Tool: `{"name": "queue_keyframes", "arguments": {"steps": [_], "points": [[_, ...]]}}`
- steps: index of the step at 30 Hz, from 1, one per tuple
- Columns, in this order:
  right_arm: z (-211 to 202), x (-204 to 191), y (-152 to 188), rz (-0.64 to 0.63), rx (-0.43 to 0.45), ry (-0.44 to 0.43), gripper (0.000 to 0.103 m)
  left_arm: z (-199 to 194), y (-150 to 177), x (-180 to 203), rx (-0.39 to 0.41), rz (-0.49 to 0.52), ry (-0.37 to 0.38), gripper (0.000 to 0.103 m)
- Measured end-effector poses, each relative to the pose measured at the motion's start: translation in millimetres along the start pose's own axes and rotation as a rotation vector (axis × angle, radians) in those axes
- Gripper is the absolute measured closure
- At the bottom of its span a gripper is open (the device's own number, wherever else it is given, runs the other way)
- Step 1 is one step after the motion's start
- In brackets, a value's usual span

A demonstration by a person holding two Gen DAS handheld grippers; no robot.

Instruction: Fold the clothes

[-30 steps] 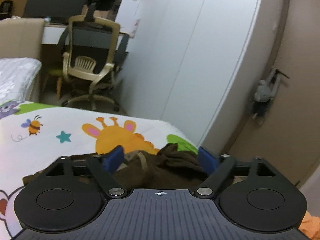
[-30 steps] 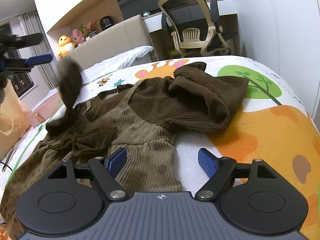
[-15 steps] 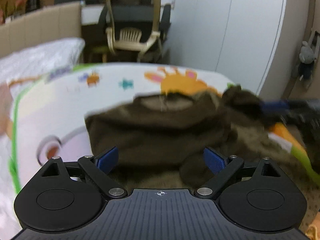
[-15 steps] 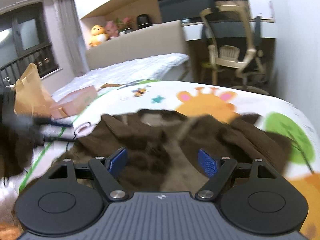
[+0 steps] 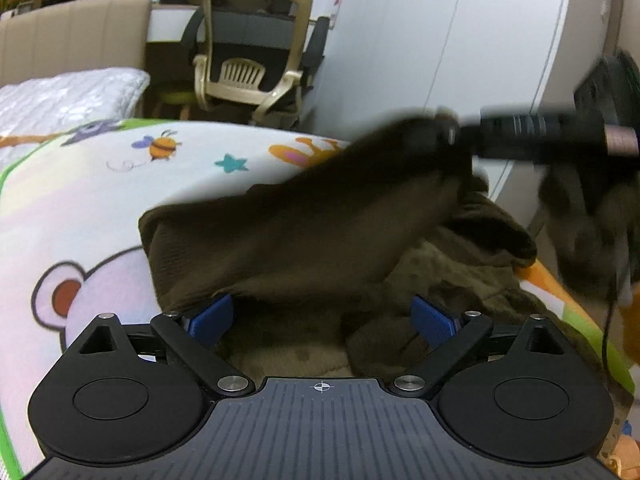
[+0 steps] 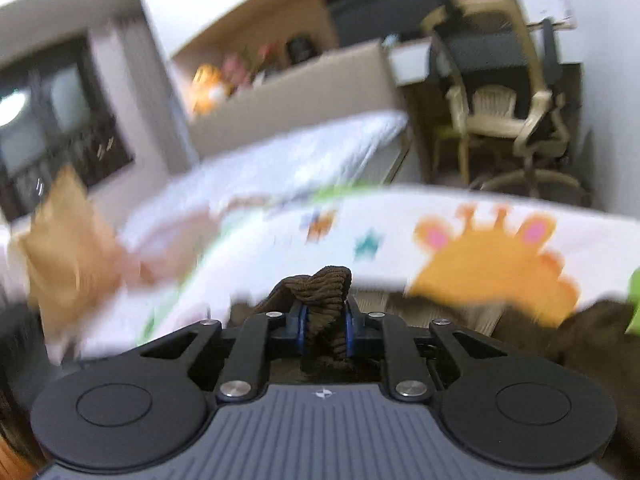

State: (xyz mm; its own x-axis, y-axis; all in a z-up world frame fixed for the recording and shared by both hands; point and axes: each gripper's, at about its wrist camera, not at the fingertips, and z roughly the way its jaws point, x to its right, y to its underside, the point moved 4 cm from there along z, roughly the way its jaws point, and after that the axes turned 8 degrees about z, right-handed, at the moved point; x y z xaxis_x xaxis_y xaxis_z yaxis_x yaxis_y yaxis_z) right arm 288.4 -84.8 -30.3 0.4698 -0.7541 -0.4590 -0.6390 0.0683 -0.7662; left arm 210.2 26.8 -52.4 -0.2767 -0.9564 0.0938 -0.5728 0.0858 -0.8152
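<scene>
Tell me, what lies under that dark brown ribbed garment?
The dark brown ribbed garment rests on a white cartoon-print bedsheet showing a bee, star and bear. An orange animal print is partly covered; whatever else lies beneath stays hidden.

Dark brown corduroy garment (image 5: pixel 304 236) sprawled on the cartoon-print sheet (image 5: pixel 80 184), rumpled, ribbed weave showing. One part of it is lifted off the sheet, stretched up toward the right and blurred. Beneath that, a lighter olive-brown part (image 5: pixel 460 276) lies bunched in folds, reaching to the sheet's right edge. In the right wrist view, a small ridge of the same ribbed cloth (image 6: pixel 324 284) stands up, pinched tight.
</scene>
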Motion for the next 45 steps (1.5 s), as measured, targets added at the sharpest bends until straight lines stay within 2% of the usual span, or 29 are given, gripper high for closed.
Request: {"name": "queue_keyframes", "arguments": {"steps": [2, 6, 9, 13, 16, 18, 20, 21, 23, 25, 28, 34, 36, 37, 38, 42, 45], "points": [[-0.7, 17.0, -8.8, 0.01, 0.005, 0.071, 0.087, 0.5, -0.3, 5.6, -0.001, 0.015, 0.028, 0.004], [23.6, 66.0, 15.2, 0.059, -0.131, 0.232, 0.082, 10.4, 2.5, 16.6, -0.045, 0.057, 0.054, 0.004], [31.2, 87.3, 39.3, 0.082, -0.181, 0.277, 0.082, 10.9, 1.2, 24.2, -0.069, 0.093, 0.063, 0.004], [17.2, 86.9, 45.0, 0.048, -0.144, 0.271, 0.083, -0.9, -14.1, 28.7, -0.027, 0.111, 0.074, 0.003], [9.9, 86.8, 43.6, -0.019, -0.123, 0.319, 0.083, -0.1, -27.7, 27.2, 0.025, 0.075, 0.066, 0.001], [11.0, 90.6, 46.1, -0.071, -0.133, 0.345, 0.075, 10.7, -29.5, 24.7, 0.028, 0.032, 0.064, 0.001], [0.2, 91.6, 43.2, -0.078, -0.115, 0.33, 0.067, 26.9, -24.1, 20.8, -0.007, -0.008, 0.05, 0.001], [-9.9, 90.2, 38.8, -0.079, -0.086, 0.315, 0.064, 35.0, -21.4, 18.8, -0.024, -0.029, 0.043, 0.001], [-33.3, 83.8, 31.2, -0.171, 0.005, 0.349, 0.045, 39.6, -18.1, 16.3, -0.039, -0.055, 0.042, 0.001], [-54.7, 76.0, 26.4, -0.312, 0.09, 0.417, 0.04, 40.1, -15.7, 14.2, -0.047, -0.075, 0.046, 0.001], [-54.8, 74.8, 33.9, -0.46, 0.061, 0.505, 0.04, 40.8, -12.0, 11.0, -0.059, -0.107, 0.052, 0.0], [-4.4, 95.2, 47.8, -0.471, -0.068, 0.561, 0.04, 42.3, -4.6, 4.8, -0.084, -0.169, 0.064, 0.0], [11.1, 108.1, 51.2, -0.457, -0.117, 0.567, 0.062, 42.8, -2.1, 2.7, -0.092, -0.19, 0.068, 0.0], [11.4, 114.4, 49.1, -0.435, -0.121, 0.57, 0.084, 40.7, -1.9, 1.9, -0.09, -0.197, 0.071, 0.0], [6.0, 120.2, 44.9, -0.401, -0.105, 0.576, 0.091, 36.2, -3.0, 1.1, -0.08, -0.198, 0.072, 0.0], [-52.2, 125.6, -1.0, -0.165, 0.086, 0.547, 0.093, 24.6, -8.6, -3.2, -0.044, -0.203, 0.074, 0.0], [-94.0, 83.7, -33.6, -0.184, 0.229, 0.473, 0.093, 25.7, -10.4, -6.6, -0.027, -0.229, 0.081, 0.0]]}}
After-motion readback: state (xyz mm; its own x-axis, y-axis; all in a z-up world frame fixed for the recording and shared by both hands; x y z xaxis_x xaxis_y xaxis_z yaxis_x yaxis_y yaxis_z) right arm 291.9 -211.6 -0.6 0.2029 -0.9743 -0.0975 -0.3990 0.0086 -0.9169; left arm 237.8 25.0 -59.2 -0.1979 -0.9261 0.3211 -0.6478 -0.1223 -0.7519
